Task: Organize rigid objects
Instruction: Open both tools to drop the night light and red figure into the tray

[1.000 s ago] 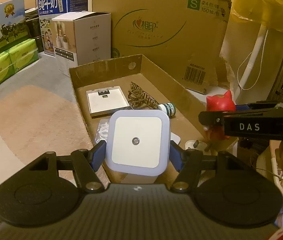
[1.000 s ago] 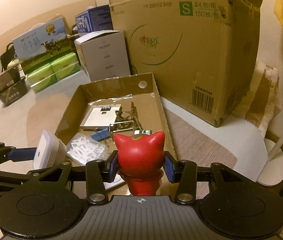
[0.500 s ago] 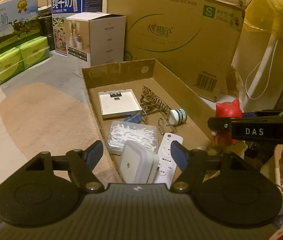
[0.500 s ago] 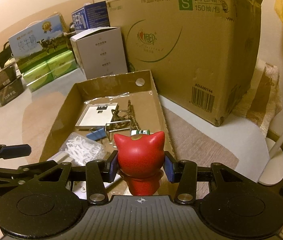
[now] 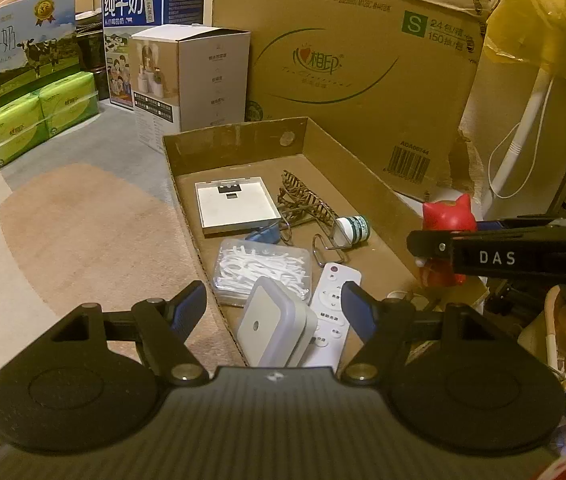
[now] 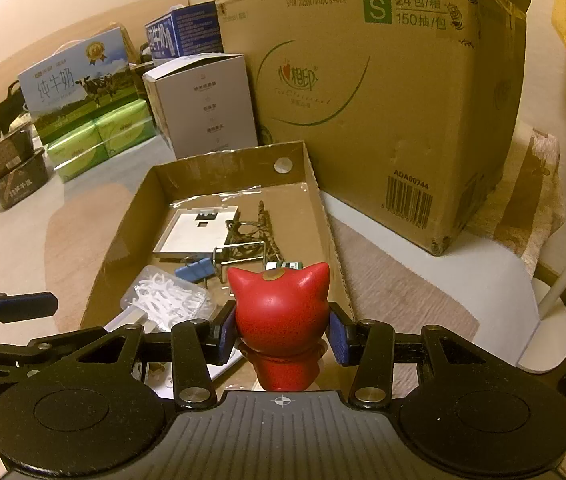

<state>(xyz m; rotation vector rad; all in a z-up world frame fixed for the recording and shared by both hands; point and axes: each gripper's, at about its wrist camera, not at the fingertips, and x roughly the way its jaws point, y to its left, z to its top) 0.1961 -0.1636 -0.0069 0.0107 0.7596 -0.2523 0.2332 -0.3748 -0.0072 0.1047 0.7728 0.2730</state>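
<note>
Shallow cardboard tray (image 5: pixel 243 140) holds: flat white square plate (image 5: pixel 235 206) at the back, brown patterned hair clips (image 5: pixel 303 200), small white bottle with green label (image 5: pixel 353 229) on its side, wire clip (image 5: pixel 325 246), blue binder clip (image 5: pixel 263 235), clear box of white floss picks (image 5: pixel 263 270), white remote (image 5: pixel 333 312), and a white square night light (image 5: pixel 273 328) leaning tilted against the remote at the tray's near end.

Left tool (image 5: pixel 273 308) is spread wide with nothing gripped; its jaws have just been opening, and the night light sits below between them, pads not touching it. Right tool (image 6: pixel 281 330) is clamped on a red cat-eared figurine (image 6: pixel 281 312), held upright over the tray's near right corner, not in the tray. The side of that tool reads "DAS" in the left view.

Behind the tray: big brown carton (image 6: pixel 383 100) printed "S", "24", "150", barcode "ADA00744". White product box (image 5: pixel 207 76) beside it, its print too small to read. Blue milk carton (image 5: pixel 151 4) and a cow-picture box (image 5: pixel 19 64) marked "PURE MILK". Green tissue packs (image 5: pixel 35 120) under it. White lamp stand (image 6: pixel 555 320) at right.
</note>
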